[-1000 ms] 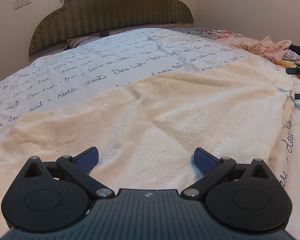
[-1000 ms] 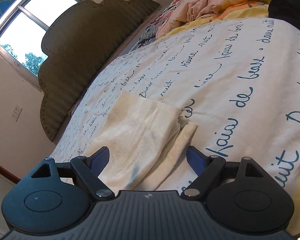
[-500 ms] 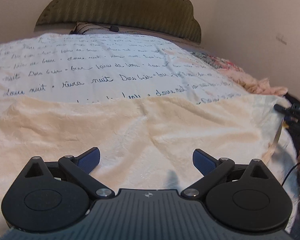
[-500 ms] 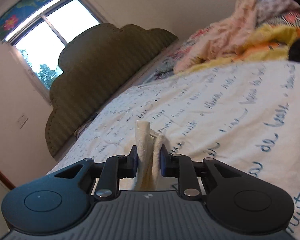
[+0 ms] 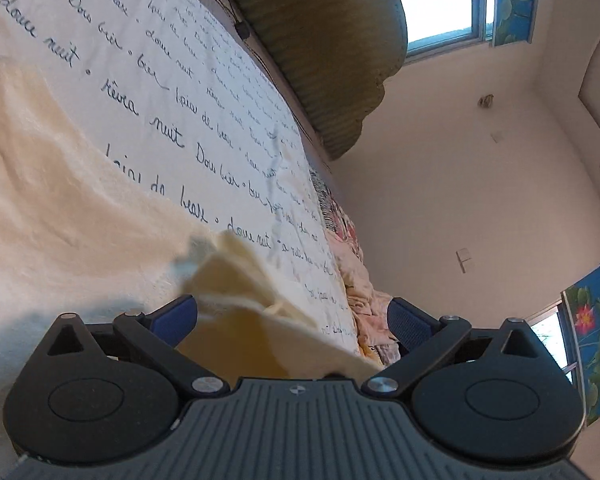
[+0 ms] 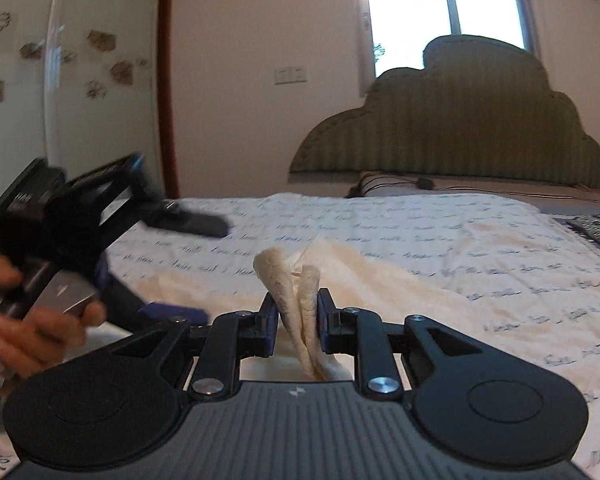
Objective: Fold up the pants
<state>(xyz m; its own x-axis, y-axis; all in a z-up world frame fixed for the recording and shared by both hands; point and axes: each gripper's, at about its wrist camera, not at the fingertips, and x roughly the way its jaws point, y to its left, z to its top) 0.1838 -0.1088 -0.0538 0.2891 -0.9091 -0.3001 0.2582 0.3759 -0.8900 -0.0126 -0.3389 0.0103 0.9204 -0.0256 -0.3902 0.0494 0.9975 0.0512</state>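
Bedspread (image 5: 204, 128) script: "douce nuit"

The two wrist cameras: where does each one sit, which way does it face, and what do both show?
Left wrist: sits on the left gripper, rolled sideways, facing along the bed's script-printed sheet; cream pants lie between its open fingers.
Right wrist: sits on the right gripper, facing the headboard; it is shut on a pants edge; the person's hand holds the left gripper.
Shared: pants, sheet, headboard, window.
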